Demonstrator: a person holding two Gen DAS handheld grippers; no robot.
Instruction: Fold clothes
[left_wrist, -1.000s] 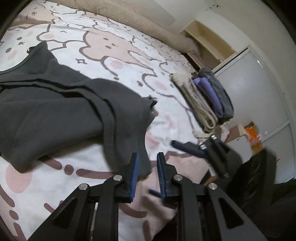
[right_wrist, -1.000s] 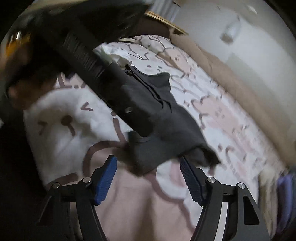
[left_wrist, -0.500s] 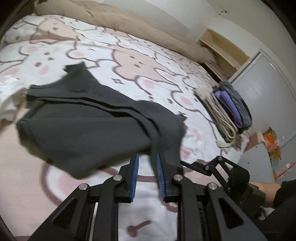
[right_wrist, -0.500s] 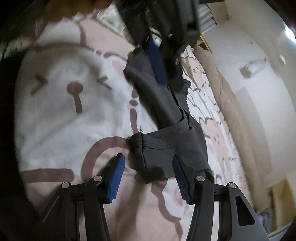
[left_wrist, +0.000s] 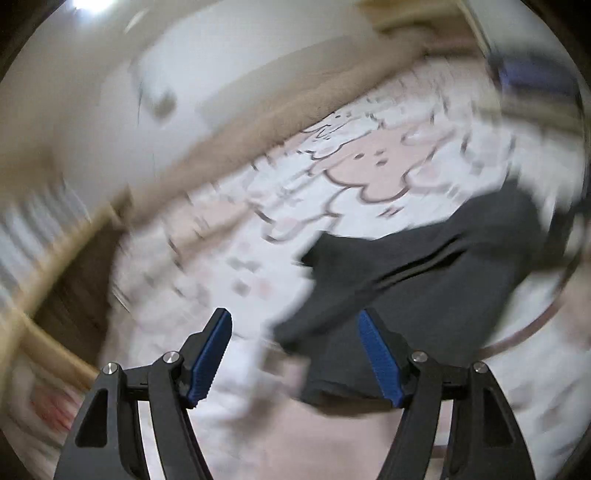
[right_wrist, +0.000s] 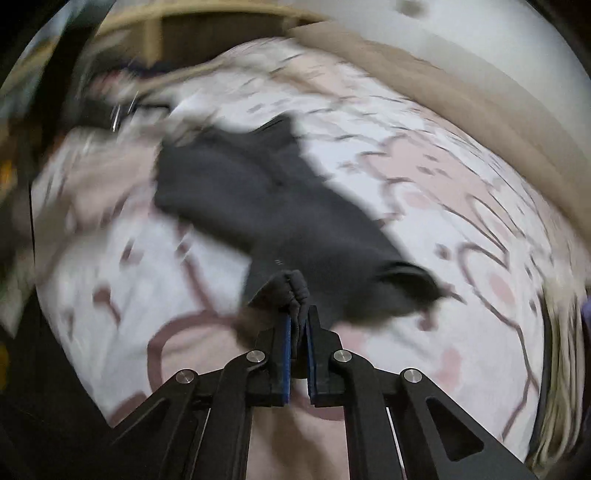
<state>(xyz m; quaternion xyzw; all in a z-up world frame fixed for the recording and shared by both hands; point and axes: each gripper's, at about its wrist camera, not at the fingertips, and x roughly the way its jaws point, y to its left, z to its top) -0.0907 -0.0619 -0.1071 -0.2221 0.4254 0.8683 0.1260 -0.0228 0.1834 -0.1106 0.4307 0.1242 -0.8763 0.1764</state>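
Note:
A dark grey garment (left_wrist: 424, 280) lies half folded on the pink-and-white cartoon bedsheet (left_wrist: 369, 177). In the left wrist view my left gripper (left_wrist: 295, 350) is open and empty, its blue pads wide apart just above the garment's near edge. In the right wrist view my right gripper (right_wrist: 297, 325) is shut on a bunched hem of the garment (right_wrist: 266, 199), which stretches away from the jaws across the sheet (right_wrist: 443, 221). Both views are blurred by motion.
A beige blanket roll (right_wrist: 461, 85) lies along the far side of the bed by the wall. A stack of folded clothes (right_wrist: 565, 332) sits at the right edge. A wooden bed frame (left_wrist: 55, 258) shows at the left. Purple folded items (left_wrist: 532, 74) are far right.
My left gripper has let go of the garment and opened wide, swinging left. My right gripper has closed on the garment's hem. Both cameras moved fast.

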